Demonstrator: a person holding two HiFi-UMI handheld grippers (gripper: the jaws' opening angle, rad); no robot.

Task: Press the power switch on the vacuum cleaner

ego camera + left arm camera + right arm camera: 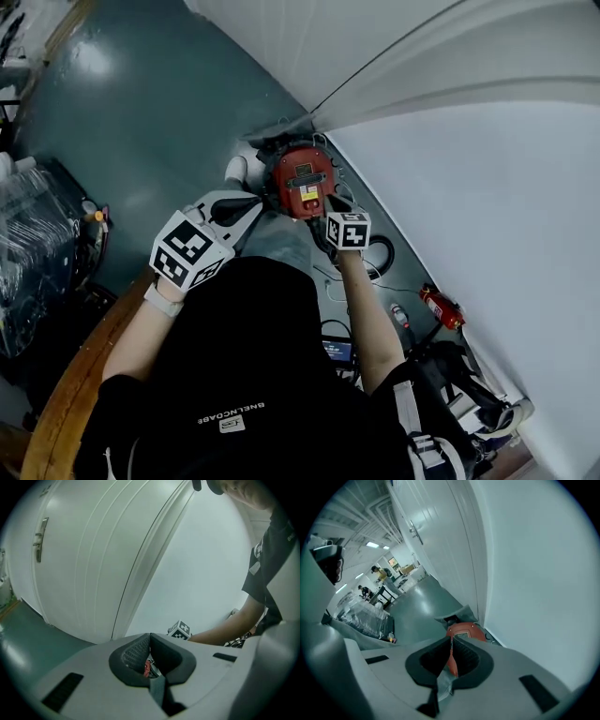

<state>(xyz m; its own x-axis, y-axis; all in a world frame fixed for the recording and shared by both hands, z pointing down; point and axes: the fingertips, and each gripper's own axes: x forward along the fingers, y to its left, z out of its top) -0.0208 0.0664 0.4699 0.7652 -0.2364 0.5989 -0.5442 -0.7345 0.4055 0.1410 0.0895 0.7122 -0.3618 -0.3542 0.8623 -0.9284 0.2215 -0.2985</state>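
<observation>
A round red vacuum cleaner (302, 180) stands on the grey-green floor against the white wall, and its top panel carries a yellow label. My left gripper (257, 200) hovers at the vacuum's left side, shut with nothing in it; in its own view the left gripper (150, 637) shows only a sliver of red behind the pads. My right gripper (330, 202) sits over the vacuum's near right edge. In the right gripper view, that gripper (451, 640) is shut and empty, pointing at the vacuum cleaner (464, 630) just beyond.
A black hose (380, 253) and cables lie on the floor along the wall, with a red canister (442, 307) nearer me. Plastic-wrapped goods (33, 253) stand at the left. A white door (70, 559) rises behind the vacuum. People (379, 573) stand far off.
</observation>
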